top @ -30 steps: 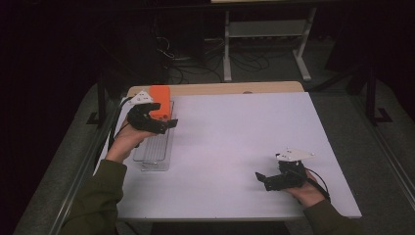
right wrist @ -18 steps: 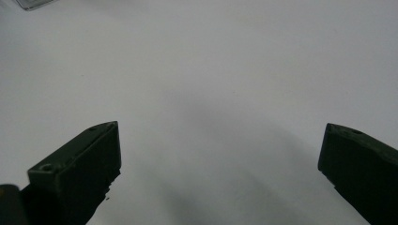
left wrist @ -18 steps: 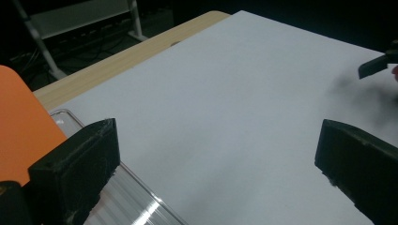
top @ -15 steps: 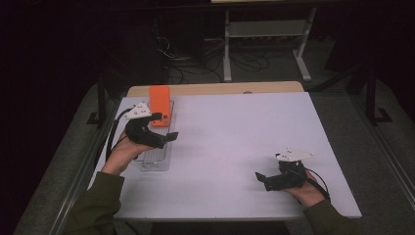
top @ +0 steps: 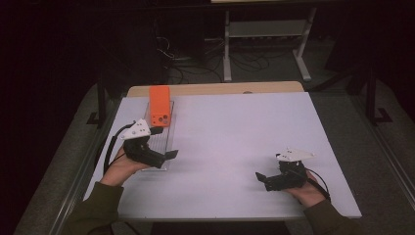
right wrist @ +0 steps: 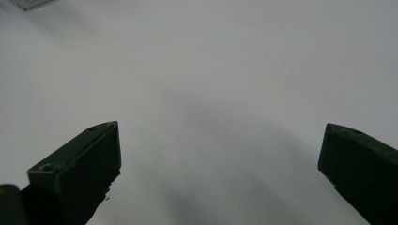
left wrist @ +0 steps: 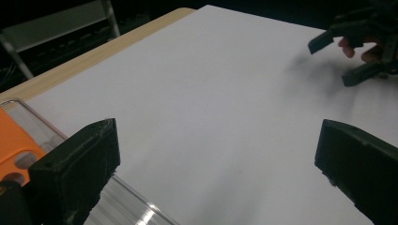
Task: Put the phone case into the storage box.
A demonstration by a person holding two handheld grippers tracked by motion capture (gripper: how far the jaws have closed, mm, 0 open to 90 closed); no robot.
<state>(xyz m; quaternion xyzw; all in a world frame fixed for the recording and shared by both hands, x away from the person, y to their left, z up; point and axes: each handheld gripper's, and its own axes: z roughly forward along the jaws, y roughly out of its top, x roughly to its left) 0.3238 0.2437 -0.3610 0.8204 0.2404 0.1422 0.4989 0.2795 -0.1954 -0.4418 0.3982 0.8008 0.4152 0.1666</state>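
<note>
The left claw (top: pixel 169 155) hangs over the near left part of the white surface (top: pixel 235 142), its two black jaws spread wide apart with nothing between them. In the high view it sits above the near end of a clear tray (top: pixel 157 142) that lies lengthwise along the left edge of the surface, and its grey three-cornered plate points toward the far side. A black cable loops from it back past the person's left hand (top: pixel 122 169), which comes in from the bottom in a dark green sleeve. In the left gripper view the jaws frame bare white surface, with the clear tray (left wrist: pixel 42 136) at the lower left just beside the left jaw.

An orange phone (top: pixel 160 106) lies camera-side up on the far end of the tray, just beyond the left claw and not touching it. Its orange corner (left wrist: pixel 11 145) and lens holes show in the left gripper view, inside the tray wall.

The middle of the surface is plain white. A strip of bare wood runs along its far edge.

The right claw (top: pixel 262 178) rests low at the near right part of the surface, well apart from the tray and the phone, held in the person's right hand (top: pixel 306 193). Its jaws also stand open and empty, pointing left across the surface; the right gripper view shows them wide apart over white surface. In the left gripper view the right claw (left wrist: pixel 347 58) appears farther off at the upper right.
</note>
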